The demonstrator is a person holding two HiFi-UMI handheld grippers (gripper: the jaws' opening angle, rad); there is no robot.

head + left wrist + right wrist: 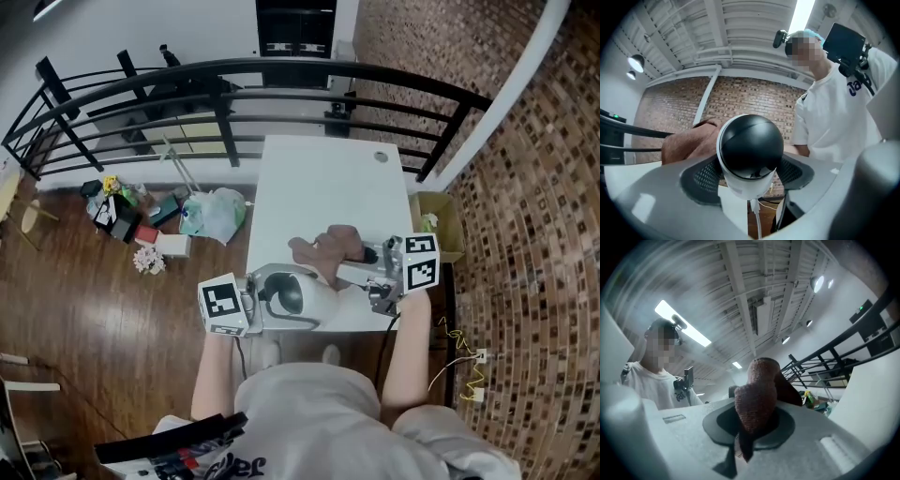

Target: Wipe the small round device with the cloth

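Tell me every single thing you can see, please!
Table: one, white, beside the railing.
Small round device: one, black and white, at the table's near edge.
Cloth: one, brown, over the table, beside the device.
Railing: one, black, behind the table.
Plastic bag: one, pale, floor left of table.
Cardboard box: one, tan, floor right of table.
Left hand-held gripper: one, grey, shut on the device.
Right hand-held gripper: one, grey, shut on the cloth.

The brown knitted cloth (pixel 757 394) fills the right gripper's (pixel 754 420) jaw gap and blocks the view beyond it. The thin white cable (pixel 756 219) under the black-domed white round device (pixel 750 152) runs off the left gripper view's bottom edge.
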